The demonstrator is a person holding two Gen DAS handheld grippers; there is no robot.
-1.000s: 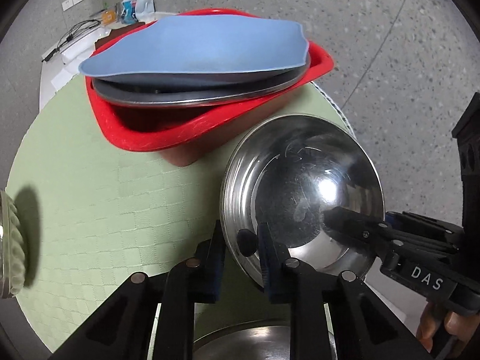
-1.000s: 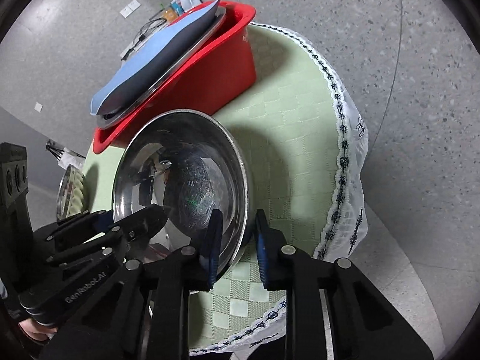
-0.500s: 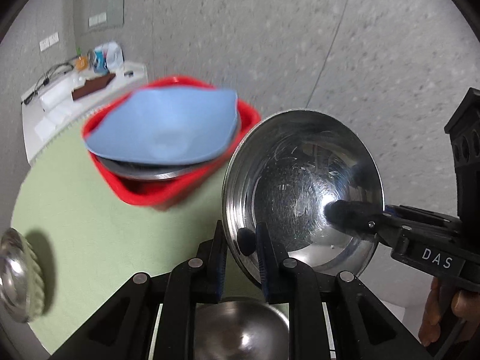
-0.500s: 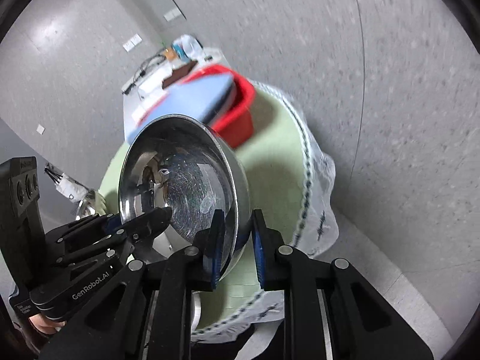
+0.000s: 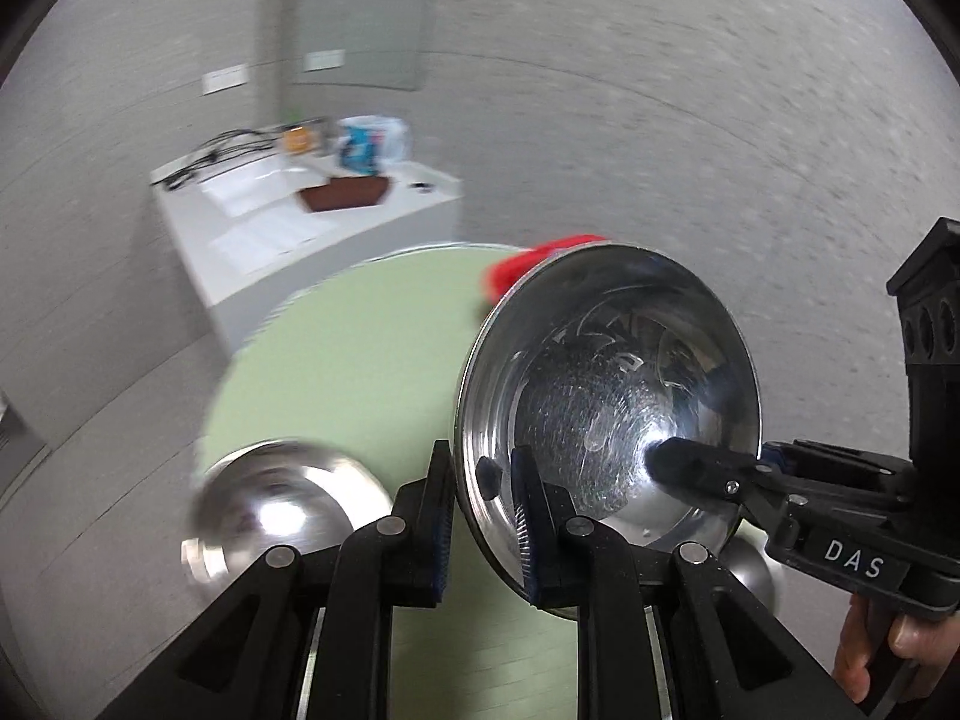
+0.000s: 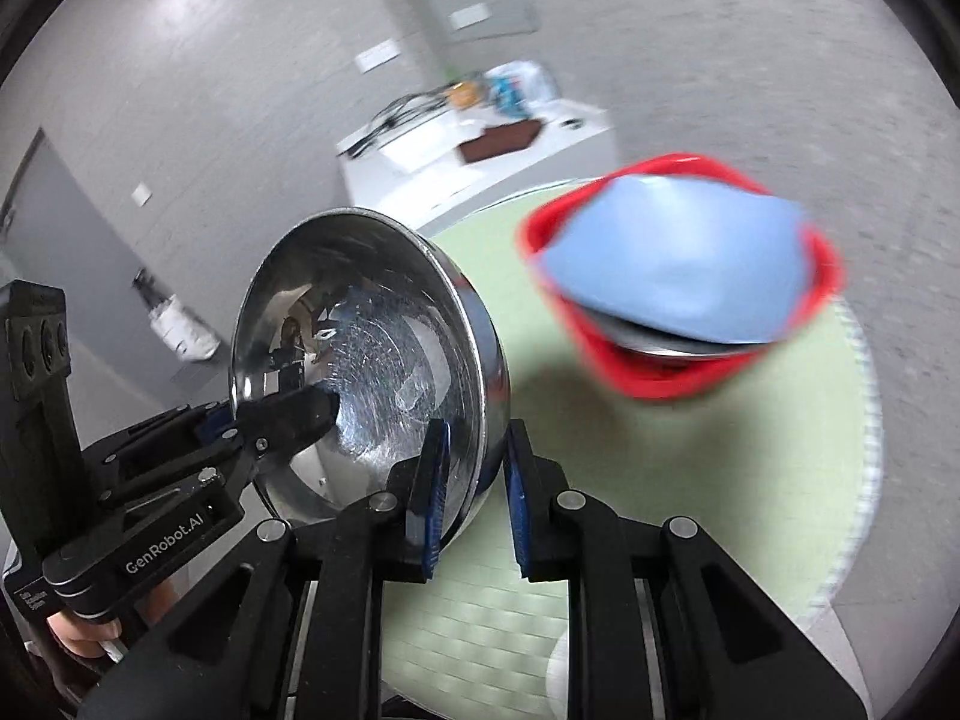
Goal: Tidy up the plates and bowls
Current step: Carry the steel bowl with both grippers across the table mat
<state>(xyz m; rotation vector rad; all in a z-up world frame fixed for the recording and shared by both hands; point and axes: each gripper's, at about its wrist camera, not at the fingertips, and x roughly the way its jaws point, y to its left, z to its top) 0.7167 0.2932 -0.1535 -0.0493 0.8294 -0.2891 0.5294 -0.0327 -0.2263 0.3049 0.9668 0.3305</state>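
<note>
Green tablecloth below; both tools, left and right, grip steel bowl.

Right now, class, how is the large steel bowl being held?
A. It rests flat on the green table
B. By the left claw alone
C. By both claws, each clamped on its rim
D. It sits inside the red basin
C: the left claw and the right claw each pinch the rim of the steel bowl, which is tilted up above the green table.
</note>
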